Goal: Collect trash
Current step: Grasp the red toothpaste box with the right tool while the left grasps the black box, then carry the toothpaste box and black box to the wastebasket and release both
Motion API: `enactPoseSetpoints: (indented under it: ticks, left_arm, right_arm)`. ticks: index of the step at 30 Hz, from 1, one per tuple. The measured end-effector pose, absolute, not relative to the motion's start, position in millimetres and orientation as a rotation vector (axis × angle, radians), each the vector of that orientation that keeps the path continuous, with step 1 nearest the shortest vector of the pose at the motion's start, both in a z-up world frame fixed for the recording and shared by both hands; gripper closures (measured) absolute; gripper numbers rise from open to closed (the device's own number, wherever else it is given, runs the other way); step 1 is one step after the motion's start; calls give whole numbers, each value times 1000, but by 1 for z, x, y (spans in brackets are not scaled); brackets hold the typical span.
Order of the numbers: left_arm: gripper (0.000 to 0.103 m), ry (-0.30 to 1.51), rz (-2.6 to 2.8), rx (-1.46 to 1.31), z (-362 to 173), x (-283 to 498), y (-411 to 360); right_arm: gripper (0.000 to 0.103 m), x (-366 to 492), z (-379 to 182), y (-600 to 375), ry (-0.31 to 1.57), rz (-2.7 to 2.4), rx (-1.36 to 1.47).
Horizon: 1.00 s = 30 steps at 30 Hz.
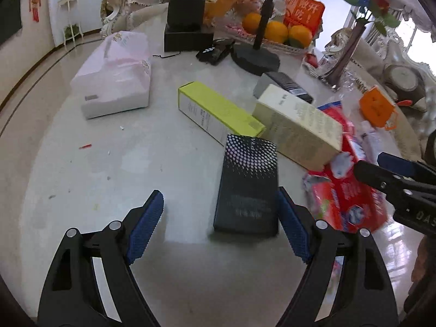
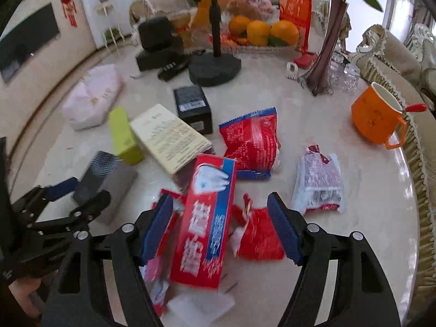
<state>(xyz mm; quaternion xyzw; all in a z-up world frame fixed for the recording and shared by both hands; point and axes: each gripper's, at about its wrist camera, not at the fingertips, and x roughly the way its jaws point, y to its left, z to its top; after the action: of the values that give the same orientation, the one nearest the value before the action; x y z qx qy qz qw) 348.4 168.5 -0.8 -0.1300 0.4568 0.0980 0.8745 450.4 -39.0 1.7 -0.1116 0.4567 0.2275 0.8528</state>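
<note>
Trash lies across a pale marble table [image 1: 90, 179]. My left gripper [image 1: 219, 204] is open over a black dotted box [image 1: 248, 188]; the box lies close to the right pad and well clear of the left one. Beyond it lie a yellow-green box [image 1: 218, 113] and a cream box [image 1: 299, 125]. My right gripper [image 2: 220, 207] is open over a red toothpaste box [image 2: 207, 218], which lies flat between the fingers with no pad pressing on it. A torn red wrapper [image 2: 259, 234], a red snack bag [image 2: 250, 141] and a clear wrapper [image 2: 318, 182] lie nearby. The left gripper [image 2: 81, 193] shows at the left edge.
A pink tissue pack [image 1: 114, 73] lies at the left. A black stand base [image 2: 215, 66], a fruit tray with oranges [image 2: 261, 31], a vase [image 2: 327, 54], a small black box [image 2: 193, 106] and a remote [image 2: 171, 69] crowd the back. An orange mug [image 2: 376, 114] stands near the right table edge.
</note>
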Motion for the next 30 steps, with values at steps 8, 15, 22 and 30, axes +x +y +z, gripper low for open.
enactPoseSetpoints:
  ticks: [8,15,22,30]
  left_arm:
    - [43,973,202,-221,-4,357,166]
    - [56,948,186,-286,3,345,175]
    - [56,896,159,-312,24,318,167]
    - [56,818,102,-293,54,244,140]
  right_arm:
    - [66,464,-17,-27,1039,511,-239]
    - [67,449,18,-52,952,530,-110]
    - [67,437,61,-95,850,539,66]
    - [67,369,63,-128,832,644,54]
